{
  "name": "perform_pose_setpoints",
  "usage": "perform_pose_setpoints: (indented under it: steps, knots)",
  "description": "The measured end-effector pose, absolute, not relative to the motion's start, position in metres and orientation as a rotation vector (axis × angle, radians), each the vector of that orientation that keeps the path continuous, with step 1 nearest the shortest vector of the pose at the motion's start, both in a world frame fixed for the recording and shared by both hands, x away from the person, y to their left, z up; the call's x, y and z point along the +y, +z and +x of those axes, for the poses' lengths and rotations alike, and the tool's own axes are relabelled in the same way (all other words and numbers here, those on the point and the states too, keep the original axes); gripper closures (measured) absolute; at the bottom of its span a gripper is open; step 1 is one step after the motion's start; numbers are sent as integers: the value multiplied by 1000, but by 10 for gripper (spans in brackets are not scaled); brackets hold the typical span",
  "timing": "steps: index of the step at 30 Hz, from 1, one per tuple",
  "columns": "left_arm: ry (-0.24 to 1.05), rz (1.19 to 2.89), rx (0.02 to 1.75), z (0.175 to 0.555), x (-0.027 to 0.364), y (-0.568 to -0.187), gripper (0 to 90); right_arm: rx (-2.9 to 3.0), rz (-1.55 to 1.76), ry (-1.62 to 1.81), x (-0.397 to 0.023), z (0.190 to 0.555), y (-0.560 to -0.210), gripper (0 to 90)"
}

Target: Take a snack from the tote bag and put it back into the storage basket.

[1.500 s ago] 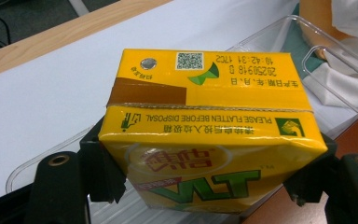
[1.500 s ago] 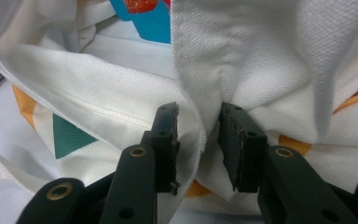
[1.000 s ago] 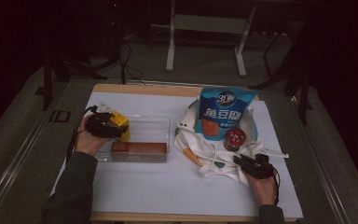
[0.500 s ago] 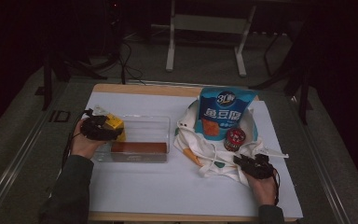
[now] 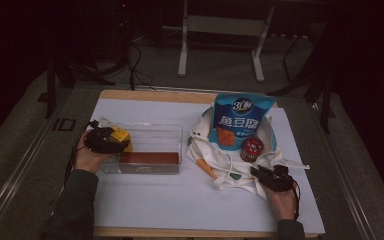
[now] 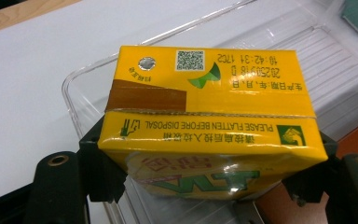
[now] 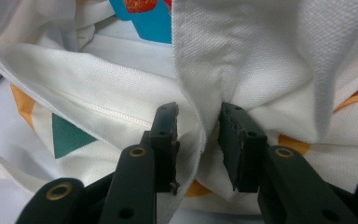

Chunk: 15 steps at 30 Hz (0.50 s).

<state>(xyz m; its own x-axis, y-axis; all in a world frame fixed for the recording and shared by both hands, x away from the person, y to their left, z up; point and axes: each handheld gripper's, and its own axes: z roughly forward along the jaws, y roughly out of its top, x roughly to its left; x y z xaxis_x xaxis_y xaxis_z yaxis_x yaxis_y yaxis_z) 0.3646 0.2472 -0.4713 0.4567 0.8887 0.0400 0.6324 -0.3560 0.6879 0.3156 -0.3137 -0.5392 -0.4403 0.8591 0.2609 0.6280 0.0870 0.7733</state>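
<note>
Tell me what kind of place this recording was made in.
Probably a lab or studio set up for recording, not a home: a wooden table under a white sheet, dark surroundings, cables on the grey floor, and metal stand legs behind.

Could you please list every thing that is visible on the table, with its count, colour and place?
drink carton: one, yellow, over the left end of the clear box, held
clear box: one, transparent, left half of the table
brown block: one, inside the clear box, near side
cloth bag: one, white with orange and green patches, right half
snack pouch: one, blue, standing in the bag
can: one, red, in the bag
table: one, white-covered
left gripper: black, shut on the carton
right gripper: black, pinching a bag fold
</note>
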Motion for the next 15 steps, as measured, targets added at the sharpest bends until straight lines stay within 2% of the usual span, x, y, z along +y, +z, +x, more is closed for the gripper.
perform_pose_setpoints:
  steps: [15]
  knots:
    - [559,2090,1308,359,248,-472,276,2107,1485,1275,-313,315,-539,668]
